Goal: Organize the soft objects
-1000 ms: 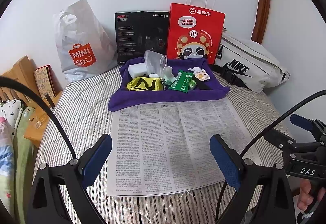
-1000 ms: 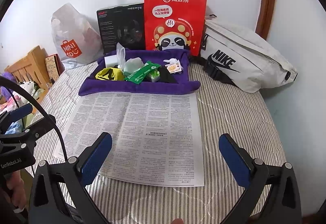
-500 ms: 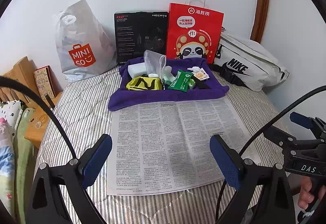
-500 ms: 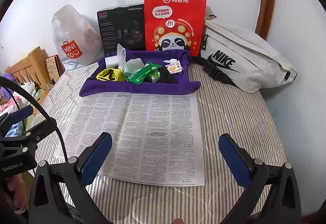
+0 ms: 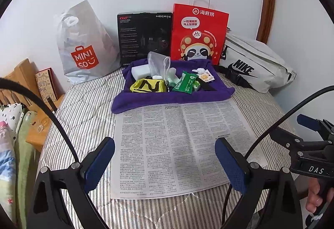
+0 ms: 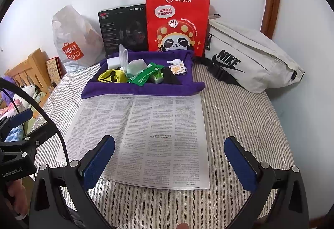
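A: Newspaper sheet (image 5: 179, 145): lay flat on the striped bed; the reference mark.
B: Purple towel (image 5: 167, 99): touching its far edge, heaped with pouches, among them a yellow pouch (image 5: 148, 85).
A: Left gripper (image 5: 165, 158), right gripper (image 6: 169, 158): both spread wide, empty, above its near edge.
B: Advice was to approach low and pinch one pouch.

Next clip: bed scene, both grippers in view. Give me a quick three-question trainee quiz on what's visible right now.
1. True or false: the left gripper and right gripper are both open and empty.
2. What does the purple towel overlap at its near edge? A) newspaper B) a pillow C) a laptop
3. Fill in: the green packet lies to the ____ of the yellow pouch in the left wrist view.

Key:
1. True; both hang over the newspaper.
2. A
3. right
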`<state>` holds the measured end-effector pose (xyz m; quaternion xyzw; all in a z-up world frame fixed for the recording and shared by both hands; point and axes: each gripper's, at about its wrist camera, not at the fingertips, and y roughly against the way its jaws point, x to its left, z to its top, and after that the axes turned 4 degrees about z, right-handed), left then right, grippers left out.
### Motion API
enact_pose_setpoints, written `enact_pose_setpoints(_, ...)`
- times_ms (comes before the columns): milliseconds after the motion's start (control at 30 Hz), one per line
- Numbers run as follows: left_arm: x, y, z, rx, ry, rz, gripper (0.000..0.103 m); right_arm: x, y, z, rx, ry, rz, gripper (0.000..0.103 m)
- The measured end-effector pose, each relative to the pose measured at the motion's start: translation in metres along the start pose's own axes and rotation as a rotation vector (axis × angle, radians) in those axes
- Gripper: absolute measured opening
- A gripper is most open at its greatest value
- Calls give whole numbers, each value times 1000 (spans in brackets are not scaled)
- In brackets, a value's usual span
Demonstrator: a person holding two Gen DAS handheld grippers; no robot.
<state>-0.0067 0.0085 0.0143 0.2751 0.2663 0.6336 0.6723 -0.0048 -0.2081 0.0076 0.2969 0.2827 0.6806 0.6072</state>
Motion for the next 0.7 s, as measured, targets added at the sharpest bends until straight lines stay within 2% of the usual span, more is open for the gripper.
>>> enact_pose_setpoints(700, 7, -1, 1, -12, -14, -7, 97, 2, -1, 0, -1, 3, 4, 103)
